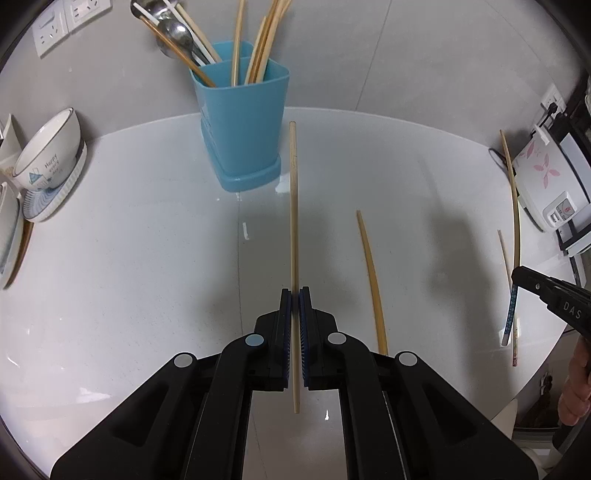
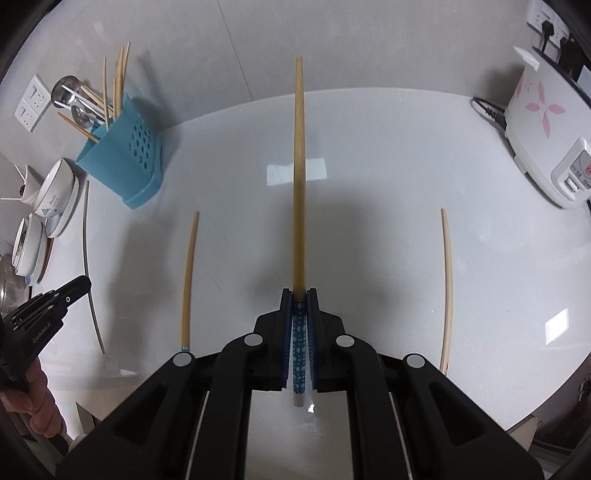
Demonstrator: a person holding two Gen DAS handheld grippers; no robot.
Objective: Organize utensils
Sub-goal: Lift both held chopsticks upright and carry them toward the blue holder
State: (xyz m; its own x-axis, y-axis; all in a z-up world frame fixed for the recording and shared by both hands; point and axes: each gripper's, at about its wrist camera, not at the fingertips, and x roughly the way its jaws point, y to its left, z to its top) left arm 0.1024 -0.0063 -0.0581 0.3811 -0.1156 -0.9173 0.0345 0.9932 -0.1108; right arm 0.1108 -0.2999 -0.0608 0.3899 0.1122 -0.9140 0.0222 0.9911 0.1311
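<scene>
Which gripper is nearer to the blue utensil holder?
Left. The left gripper faces the holder just ahead; the right gripper sees it far off to its left.

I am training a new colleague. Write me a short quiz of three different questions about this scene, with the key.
1. True or false: the left gripper is open.
2. What does the right gripper hold? A) spoon B) patterned chopstick C) bowl
3. Fill in: the blue holder already contains chopsticks and metal ____.

Key: 1 false, it is shut on a plain chopstick; 2 B; 3 spoons.
</scene>
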